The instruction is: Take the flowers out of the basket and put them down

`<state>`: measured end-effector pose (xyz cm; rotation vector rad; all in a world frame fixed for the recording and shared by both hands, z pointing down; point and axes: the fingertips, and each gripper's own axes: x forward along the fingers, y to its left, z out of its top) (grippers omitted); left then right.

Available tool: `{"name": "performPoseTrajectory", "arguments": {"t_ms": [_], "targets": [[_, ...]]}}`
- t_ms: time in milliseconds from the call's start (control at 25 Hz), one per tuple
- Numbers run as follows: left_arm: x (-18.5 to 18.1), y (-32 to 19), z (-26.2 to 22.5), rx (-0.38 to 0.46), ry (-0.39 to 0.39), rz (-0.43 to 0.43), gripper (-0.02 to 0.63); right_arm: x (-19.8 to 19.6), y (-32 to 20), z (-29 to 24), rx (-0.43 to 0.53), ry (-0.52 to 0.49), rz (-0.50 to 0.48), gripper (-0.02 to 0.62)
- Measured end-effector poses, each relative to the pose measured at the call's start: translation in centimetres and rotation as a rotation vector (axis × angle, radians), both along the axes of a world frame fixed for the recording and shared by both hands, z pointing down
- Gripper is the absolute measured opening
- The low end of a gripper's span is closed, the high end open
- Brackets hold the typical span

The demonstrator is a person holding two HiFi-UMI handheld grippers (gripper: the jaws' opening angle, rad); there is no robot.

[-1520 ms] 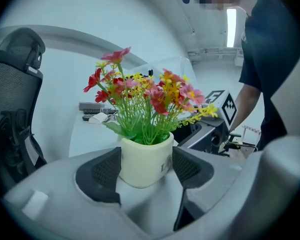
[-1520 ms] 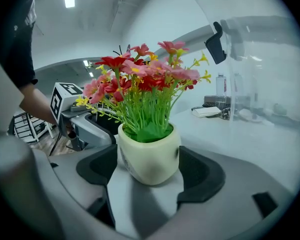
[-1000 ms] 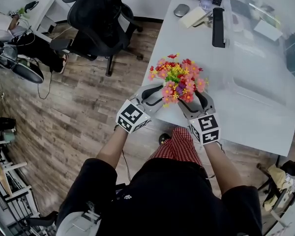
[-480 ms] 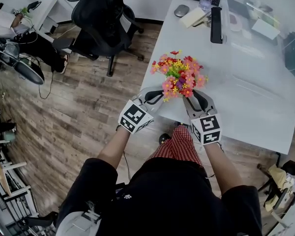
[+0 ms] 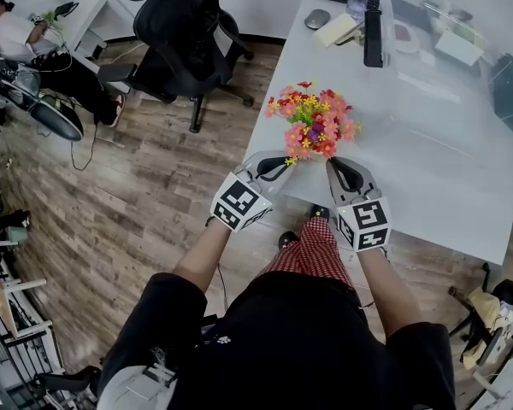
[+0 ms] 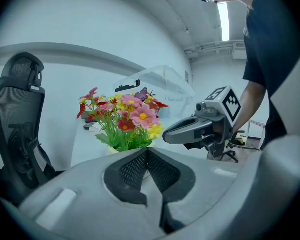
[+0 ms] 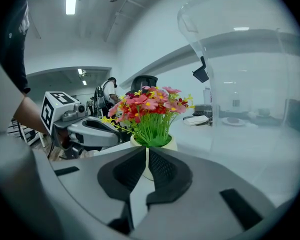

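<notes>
On a long white table (image 5: pixel 427 143), at its near edge, your left gripper (image 5: pixel 284 162) has its jaws pressed together on nothing. Your right gripper (image 5: pixel 335 164) has just drawn its jaws together, also empty. Just beyond both tips stands the bunch of red, pink and yellow flowers (image 5: pixel 312 118) in a small cream pot (image 7: pixel 172 143). Whether either tip touches the pot is unclear. Farther back sits a black mesh office chair (image 5: pixel 179 24).
</notes>
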<state>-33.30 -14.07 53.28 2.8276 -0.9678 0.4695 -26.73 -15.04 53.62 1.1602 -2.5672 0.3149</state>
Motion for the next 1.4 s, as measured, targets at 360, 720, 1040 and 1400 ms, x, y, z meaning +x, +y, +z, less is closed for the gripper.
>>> {"name": "performPoseTrajectory", "arguments": {"t_ms": [360,720,1040,1400], "targets": [[0.7,1.8,-1.1,0.016,0.006,0.020,0.007,0.2,1.3,-2.0,0.052,-0.001,-0.003,0.011],[1.0,2.5,-4.1,0.066,0.014,0.018,0.008,-0.5,2.8,-4.4,0.077,-0.040,-0.018,0.011],[1.1,3.4,-6.3,0.087,0.025,0.034,0.008,-0.3,3.9,-6.4,0.094,-0.062,-0.018,0.011],[0.9,3.4,-7.7,0.128,0.014,0.036,0.008,0.4,4.3,-8.3,0.114,-0.087,-0.003,0.011]]}}
